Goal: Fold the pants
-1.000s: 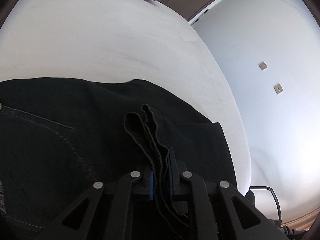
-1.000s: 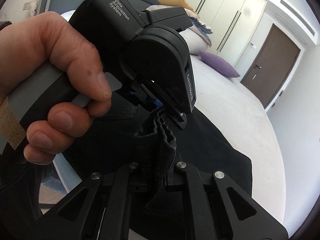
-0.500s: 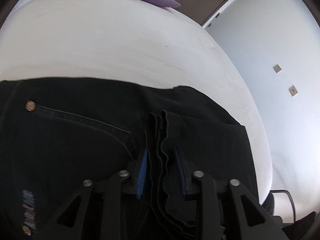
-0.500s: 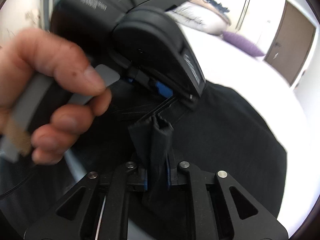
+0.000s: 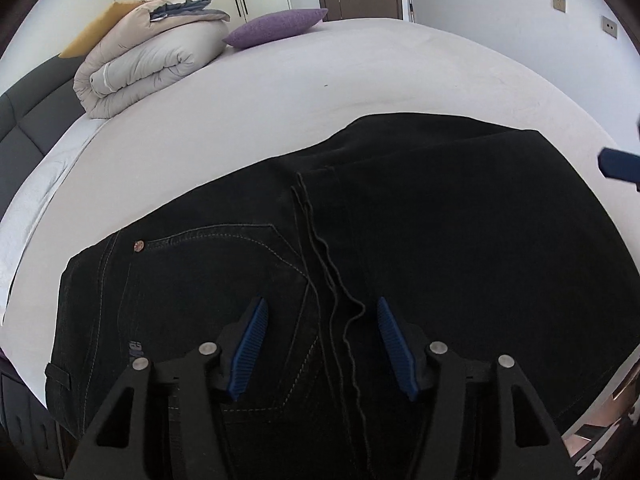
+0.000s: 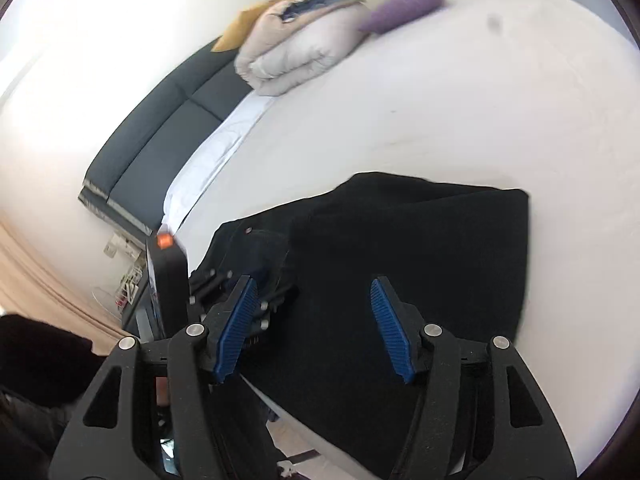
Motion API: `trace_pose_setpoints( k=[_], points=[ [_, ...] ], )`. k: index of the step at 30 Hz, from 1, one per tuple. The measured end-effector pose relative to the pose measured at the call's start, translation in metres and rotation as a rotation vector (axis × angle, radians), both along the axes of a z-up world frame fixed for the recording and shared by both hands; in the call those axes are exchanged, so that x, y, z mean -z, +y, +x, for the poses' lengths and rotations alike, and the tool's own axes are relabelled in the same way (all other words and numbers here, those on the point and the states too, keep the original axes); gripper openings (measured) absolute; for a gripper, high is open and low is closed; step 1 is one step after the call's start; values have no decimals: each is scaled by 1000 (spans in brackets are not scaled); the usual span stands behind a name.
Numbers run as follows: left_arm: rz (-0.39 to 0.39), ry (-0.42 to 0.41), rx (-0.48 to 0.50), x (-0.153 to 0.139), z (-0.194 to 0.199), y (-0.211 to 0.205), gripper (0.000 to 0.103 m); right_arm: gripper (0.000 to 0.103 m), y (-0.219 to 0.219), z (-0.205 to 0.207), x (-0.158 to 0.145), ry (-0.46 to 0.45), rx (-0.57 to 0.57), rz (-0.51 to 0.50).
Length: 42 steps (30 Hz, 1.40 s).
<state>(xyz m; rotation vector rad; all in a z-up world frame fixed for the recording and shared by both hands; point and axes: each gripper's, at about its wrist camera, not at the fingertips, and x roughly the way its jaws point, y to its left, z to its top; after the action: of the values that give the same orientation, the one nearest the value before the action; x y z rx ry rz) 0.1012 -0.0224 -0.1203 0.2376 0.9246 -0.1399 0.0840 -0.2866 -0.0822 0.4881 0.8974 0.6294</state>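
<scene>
Both the left gripper [image 5: 322, 338] and the right gripper [image 6: 312, 328] are black frames with silver screws and ribbed blue pads [image 5: 250, 346].

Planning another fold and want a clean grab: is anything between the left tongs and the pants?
Nothing visible. The left tongs stand open right over the black pants on the bed; only the pants' own layered edges lie between the pads.

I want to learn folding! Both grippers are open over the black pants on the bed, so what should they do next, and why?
Probably lift both away. The left gripper and right gripper are open and hold nothing, and the pants lie folded on the bed, hem edges stacked on top. After that, maybe fold once more.
</scene>
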Motion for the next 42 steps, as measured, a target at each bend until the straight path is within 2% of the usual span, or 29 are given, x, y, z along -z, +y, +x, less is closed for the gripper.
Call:
trace_pose_setpoints(
  k=[1, 4, 5, 6, 9, 11, 13, 16, 22, 25, 29, 31, 34, 36, 38, 40, 42],
  points=[
    [0, 3, -5, 1, 2, -3, 61, 57, -1, 14, 6, 17, 2, 29],
    [-13, 23, -16, 7, 1, 7, 62, 33, -12, 49, 37, 149, 29, 92],
    [-13, 23, -17, 8, 1, 8, 62, 33, -19, 63, 48, 187, 24, 137],
    [-14, 23, -19, 8, 6, 6, 62, 33, -14, 96, 51, 195, 26, 161],
    [-18, 22, -29, 9, 17, 10, 62, 32, -22, 123, 87, 281, 60, 217],
    [-17, 21, -33, 9, 17, 10, 62, 19, -39, 136, 110, 329, 93, 273],
    [-19, 19, -33, 7, 12, 9, 62, 18, -35, 144, 127, 333, 92, 293],
    [-21, 18, -34, 8, 10, 9, 62, 18, -23, 129, 129, 335, 48, 255],
    [-26, 12, -43, 9, 7, 9, 62, 18, -1, 53, 106, 353, -25, 212],
    [-30, 7, -46, 7, 5, 10, 62, 18, 4, 30, 105, 355, -27, 191],
    [-44, 3, -53, 6, 2, 13, 62, 18, 5, 20, 108, 327, 3, 200],
    [-66, 2, -60, 5, 1, 17, 62, 16, 12, 20, 107, 315, 5, 161],
    [-161, 1, -84, -3, -6, 30, 61, 13, 11, 12, 102, 294, 9, 141],
    [-263, -25, -134, -15, -20, 51, 61, 13, 11, 9, 103, 293, 10, 151],
    [-402, -73, -227, -27, -37, 83, 68, 13, 11, 8, 106, 286, 11, 154],
    [-555, -152, -366, -38, -60, 127, 86, 13, 9, 5, 107, 280, 13, 158],
    [-661, -223, -506, -42, -82, 167, 93, 13, 10, 4, 107, 276, 15, 164]
  ],
)
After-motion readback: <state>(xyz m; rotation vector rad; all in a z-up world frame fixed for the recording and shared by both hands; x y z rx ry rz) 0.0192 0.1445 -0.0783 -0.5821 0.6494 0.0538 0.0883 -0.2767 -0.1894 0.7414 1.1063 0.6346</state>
